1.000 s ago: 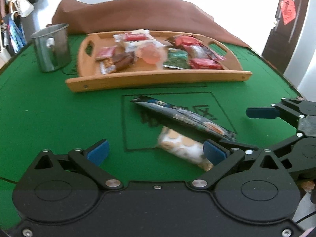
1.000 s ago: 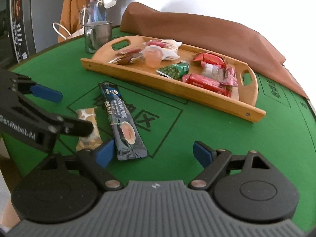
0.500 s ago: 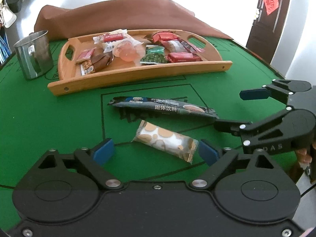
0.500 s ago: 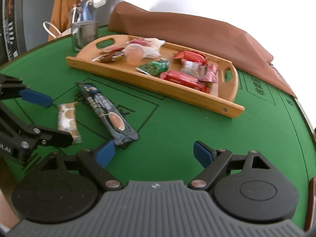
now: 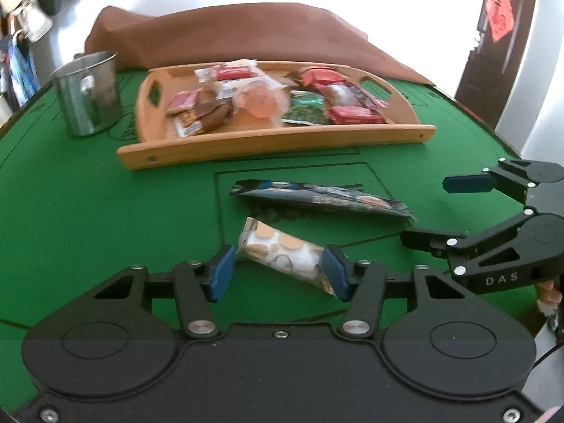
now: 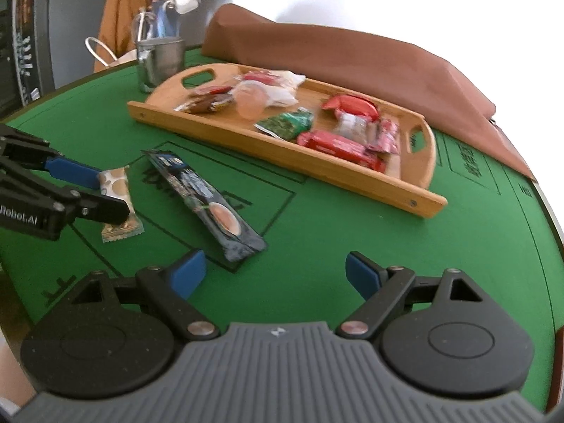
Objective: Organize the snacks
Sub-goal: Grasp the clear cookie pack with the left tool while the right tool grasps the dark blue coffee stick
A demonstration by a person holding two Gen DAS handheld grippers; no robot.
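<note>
left gripper [image 5: 278, 271]: fingers partly apart, one blue pad on each end of the cookie packet [image 5: 285, 254]; the left pad looks to touch the wrapper, the right pad overlaps its far end, but whether the pads press it is unclear
cookie packet: lies on the green table [image 5: 88, 218] at lower centre of the left wrist view; in the right wrist view it shows at left centre [image 6: 118, 194] between the left gripper's fingers [image 6: 72, 173]
right gripper [image 6: 275, 276]: fingers wide apart, nothing between them, hovering over bare green cloth at lower centre; its left pad sits near the end of the dark drink sachet [image 6: 208, 204] without touching
dark drink sachet: flat on the table, just beyond the cookie packet, between it and the wooden tray [image 5: 275, 141]
wooden tray: upper centre, filled with mixed snack packets, red, green and pink; labels blurred
metal cup [image 5: 86, 93]: upper left, beside the tray's left end
hard to make out: print on the wrappers; both views soft from blur
cut off: the right gripper enters the left wrist view from the right edge [image 5: 454, 211], its body cropped
pose: both grippers low over the table, pointing toward the tray
</note>
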